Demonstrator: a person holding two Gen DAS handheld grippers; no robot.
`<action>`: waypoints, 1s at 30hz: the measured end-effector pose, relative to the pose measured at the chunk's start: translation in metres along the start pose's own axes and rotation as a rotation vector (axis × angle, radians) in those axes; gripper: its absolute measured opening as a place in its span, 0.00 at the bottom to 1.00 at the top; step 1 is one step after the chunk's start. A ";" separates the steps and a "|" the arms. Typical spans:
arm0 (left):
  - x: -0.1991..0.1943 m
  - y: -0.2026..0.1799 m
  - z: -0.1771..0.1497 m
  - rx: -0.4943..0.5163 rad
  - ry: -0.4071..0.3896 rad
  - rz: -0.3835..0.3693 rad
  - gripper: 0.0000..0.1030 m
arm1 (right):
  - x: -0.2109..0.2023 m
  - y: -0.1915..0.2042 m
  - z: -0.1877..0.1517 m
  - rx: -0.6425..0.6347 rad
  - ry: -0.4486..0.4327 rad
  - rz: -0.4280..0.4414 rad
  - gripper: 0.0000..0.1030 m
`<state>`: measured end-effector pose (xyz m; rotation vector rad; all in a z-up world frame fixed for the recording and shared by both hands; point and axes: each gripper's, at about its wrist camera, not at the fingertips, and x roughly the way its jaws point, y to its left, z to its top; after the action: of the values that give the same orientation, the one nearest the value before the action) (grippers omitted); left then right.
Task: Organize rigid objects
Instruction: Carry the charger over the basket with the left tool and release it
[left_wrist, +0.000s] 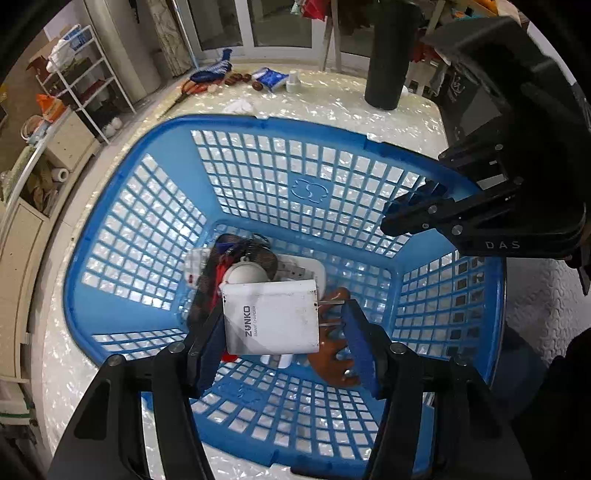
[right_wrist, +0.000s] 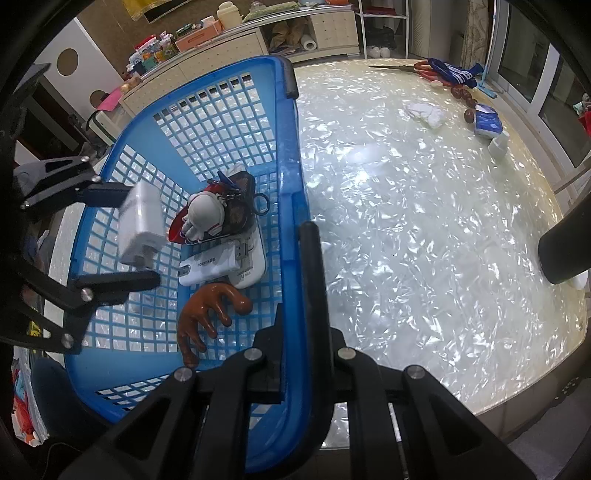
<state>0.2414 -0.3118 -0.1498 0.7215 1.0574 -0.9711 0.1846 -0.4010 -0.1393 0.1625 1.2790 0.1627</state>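
A white smart charger (left_wrist: 271, 317) hangs inside the blue lattice basket (left_wrist: 162, 125), a little above its floor. My left gripper (left_wrist: 280, 332) is shut on it, one pad against its body and the other against its metal prongs. In the right wrist view the same charger (right_wrist: 142, 218) sits between the left gripper's fingers (right_wrist: 110, 194). My right gripper (right_wrist: 295, 314) is shut on the basket's rim (right_wrist: 290, 177), one finger inside the wall and one outside. On the basket floor lie an astronaut figure (right_wrist: 205, 218), a white power bank (right_wrist: 210, 266) and a brown hand-shaped piece (right_wrist: 207, 314).
The basket stands on a pearly white table (right_wrist: 424, 229). A black cylinder (left_wrist: 388, 70) stands at the far side. Scissors (right_wrist: 406, 68), a blue packet (right_wrist: 487, 123), a small white bottle (right_wrist: 498, 144) and crumpled tissue (right_wrist: 426, 112) lie along the far edge. Shelves (left_wrist: 85, 85) stand beyond.
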 end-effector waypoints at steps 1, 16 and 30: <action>0.002 0.001 0.000 -0.008 0.001 -0.003 0.63 | 0.000 0.000 0.000 0.000 0.000 0.000 0.09; 0.027 0.005 0.018 -0.033 0.065 -0.046 0.63 | 0.000 -0.002 0.001 0.004 0.000 0.008 0.09; 0.020 0.003 0.016 0.001 0.063 -0.027 0.88 | 0.002 -0.002 0.000 -0.006 -0.001 0.002 0.09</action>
<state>0.2540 -0.3305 -0.1633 0.7446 1.1244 -0.9770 0.1852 -0.4026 -0.1415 0.1590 1.2777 0.1684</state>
